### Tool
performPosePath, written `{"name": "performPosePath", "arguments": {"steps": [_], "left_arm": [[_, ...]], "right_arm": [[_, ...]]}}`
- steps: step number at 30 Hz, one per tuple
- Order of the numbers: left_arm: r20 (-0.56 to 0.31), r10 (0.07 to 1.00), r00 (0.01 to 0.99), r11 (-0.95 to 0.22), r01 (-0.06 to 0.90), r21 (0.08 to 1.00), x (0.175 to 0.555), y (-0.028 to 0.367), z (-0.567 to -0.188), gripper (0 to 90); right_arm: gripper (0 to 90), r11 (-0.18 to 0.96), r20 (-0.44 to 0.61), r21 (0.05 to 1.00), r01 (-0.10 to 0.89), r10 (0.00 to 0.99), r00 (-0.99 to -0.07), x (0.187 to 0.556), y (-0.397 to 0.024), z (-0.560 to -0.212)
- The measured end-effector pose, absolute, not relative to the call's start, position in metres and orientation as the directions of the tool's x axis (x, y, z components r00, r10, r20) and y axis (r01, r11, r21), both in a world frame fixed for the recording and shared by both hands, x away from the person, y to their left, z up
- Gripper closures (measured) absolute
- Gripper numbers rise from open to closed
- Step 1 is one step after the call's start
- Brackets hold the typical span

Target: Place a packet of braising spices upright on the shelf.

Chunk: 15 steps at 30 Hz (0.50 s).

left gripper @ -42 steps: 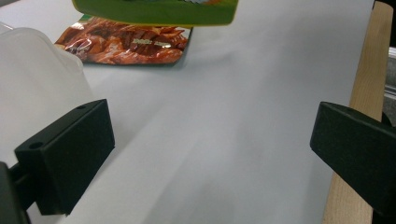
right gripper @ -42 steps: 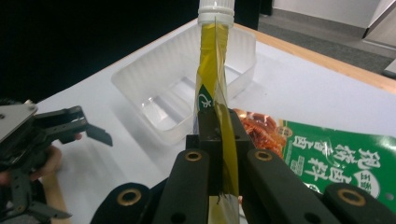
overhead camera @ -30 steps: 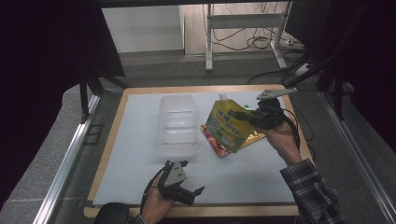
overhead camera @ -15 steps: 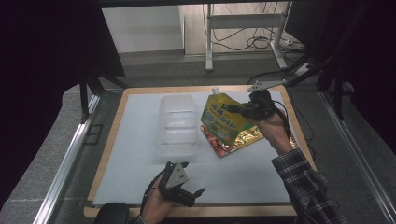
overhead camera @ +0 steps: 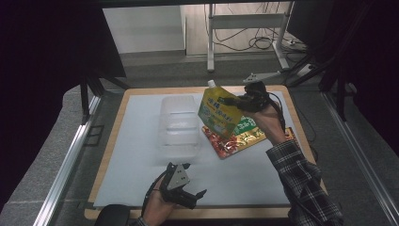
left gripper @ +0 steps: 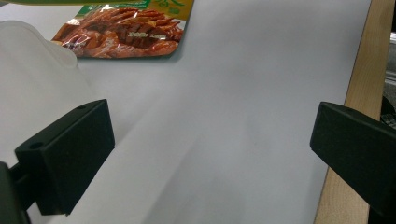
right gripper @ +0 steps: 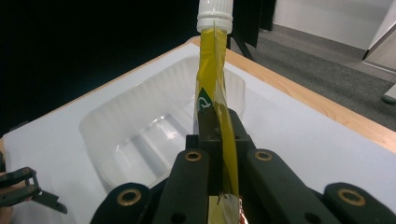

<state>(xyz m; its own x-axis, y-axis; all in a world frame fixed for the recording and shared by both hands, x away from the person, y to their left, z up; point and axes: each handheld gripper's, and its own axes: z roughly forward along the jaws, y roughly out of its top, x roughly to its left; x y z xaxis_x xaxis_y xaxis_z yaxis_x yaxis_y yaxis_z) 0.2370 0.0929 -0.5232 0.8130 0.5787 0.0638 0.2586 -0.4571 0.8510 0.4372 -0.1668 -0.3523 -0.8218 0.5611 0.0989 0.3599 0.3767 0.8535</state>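
A yellow-green spouted pouch [overhead camera: 219,112] with a white cap hangs in the air, and my right gripper [overhead camera: 235,101] is shut on its edge. In the right gripper view the pouch [right gripper: 215,93] stands edge-on between the jaws, its cap pointing toward the clear plastic tray [right gripper: 154,126]. The tray [overhead camera: 179,125] lies on the white mat, left of the pouch. A red and gold flat packet [overhead camera: 235,140] lies on the mat under the pouch. My left gripper [overhead camera: 190,195] rests open near the mat's front edge, its jaws [left gripper: 205,154] wide apart over bare mat.
The white mat [overhead camera: 141,155] covers a wooden board [overhead camera: 113,127] with a raised rim. Beyond the board are a grey floor, a metal stand [overhead camera: 244,28] and cables. Part of the red packet [left gripper: 121,35] and the tray's edge [left gripper: 37,56] lie ahead of the left jaws.
My right hand has carried the pouch left and slightly up, toward the clear tray, uncovering more of the red packet beneath. The left gripper has stayed put.
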Motion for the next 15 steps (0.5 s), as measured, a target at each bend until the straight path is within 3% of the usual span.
{"name": "performPosePath", "arguments": {"steps": [15], "left_arm": [[0.074,0.581,0.811,-0.459,0.252,0.852,0.237,0.093,-0.523,0.0]], "right_arm": [[88.9,0.376,0.093,0.860,0.345,0.551,-0.830,0.460,-0.149,-0.345]]}}
